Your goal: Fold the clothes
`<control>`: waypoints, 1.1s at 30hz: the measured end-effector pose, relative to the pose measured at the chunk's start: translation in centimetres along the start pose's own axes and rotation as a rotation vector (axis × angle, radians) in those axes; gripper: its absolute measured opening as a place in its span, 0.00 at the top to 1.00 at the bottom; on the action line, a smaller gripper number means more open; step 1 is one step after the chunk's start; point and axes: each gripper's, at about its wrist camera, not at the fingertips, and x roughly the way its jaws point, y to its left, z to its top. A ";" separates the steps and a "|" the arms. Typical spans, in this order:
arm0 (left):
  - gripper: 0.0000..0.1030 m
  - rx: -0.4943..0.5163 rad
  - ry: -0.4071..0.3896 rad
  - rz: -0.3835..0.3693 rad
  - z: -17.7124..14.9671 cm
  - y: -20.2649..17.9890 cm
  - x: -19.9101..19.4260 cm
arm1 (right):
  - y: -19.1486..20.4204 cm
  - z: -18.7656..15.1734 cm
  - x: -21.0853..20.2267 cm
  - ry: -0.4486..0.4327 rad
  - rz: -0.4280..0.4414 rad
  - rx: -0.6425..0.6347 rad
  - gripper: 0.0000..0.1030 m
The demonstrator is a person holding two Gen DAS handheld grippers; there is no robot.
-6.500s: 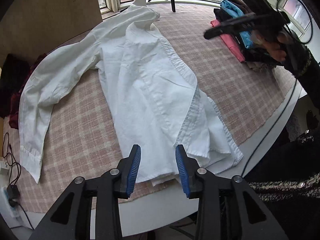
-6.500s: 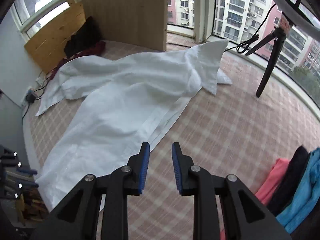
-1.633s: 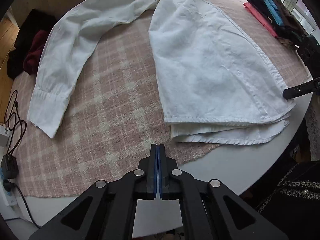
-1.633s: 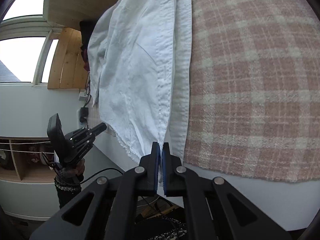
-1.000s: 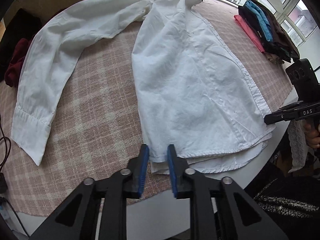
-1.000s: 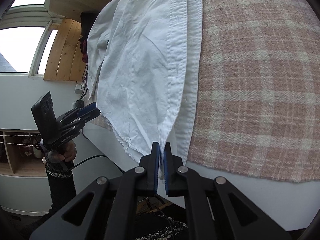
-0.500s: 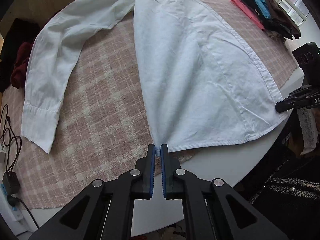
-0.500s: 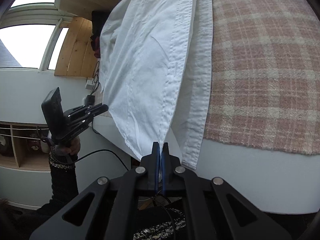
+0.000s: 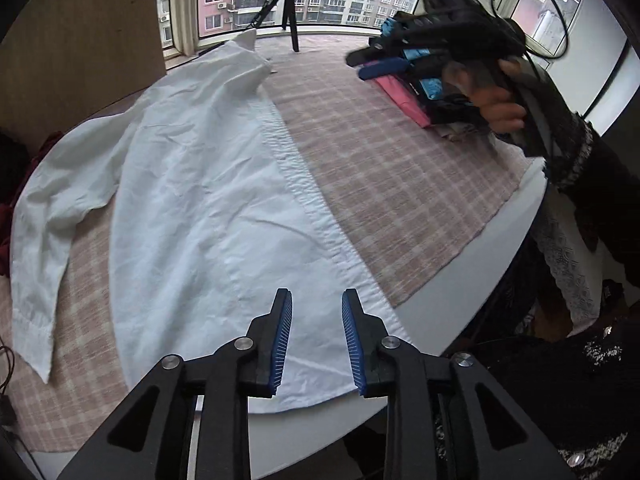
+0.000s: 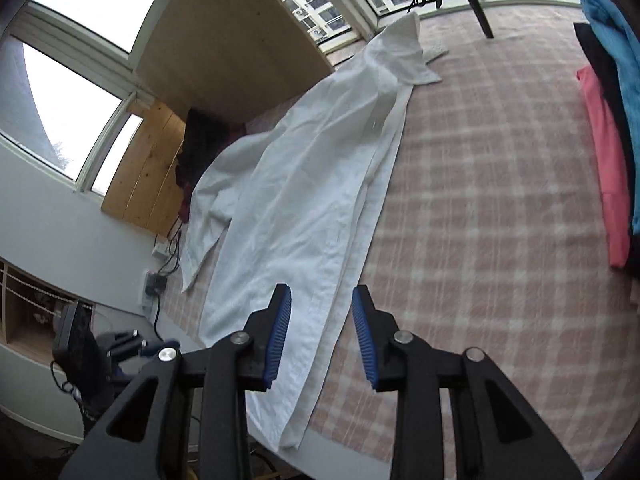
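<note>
Both the left hand-held gripper (image 9: 316, 334) and right hand-held gripper (image 10: 322, 334) hang wide open and empty above the hem of the flat white cotton shirt (image 9: 208, 200) on the pink-checked bench (image 9: 392, 168).

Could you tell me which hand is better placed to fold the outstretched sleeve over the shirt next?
Probably the left: its tongs hang open over the shirt hem, on the sleeve side. The right tongs are open over the button edge, farther away.

Both tongs, left tongs (image 9: 316, 340) and right tongs (image 10: 322, 338), are black with ribbed blue pads (image 9: 281, 340) and silver screws; bare-skinned right hand (image 9: 496, 104), dark speckled sleeve (image 9: 580, 156).
</note>
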 end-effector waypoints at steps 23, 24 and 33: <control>0.92 -0.217 0.224 0.038 1.1 -4.0 6.0 | -5.8 23.1 14.0 -0.007 0.132 -0.059 0.94; 0.92 -0.217 0.232 0.034 1.1 -4.1 5.9 | -5.9 23.4 14.7 0.001 0.099 -0.072 0.94; 0.82 -0.247 0.220 0.058 1.6 -3.9 2.1 | -4.7 22.9 14.7 0.089 -0.339 -0.257 0.80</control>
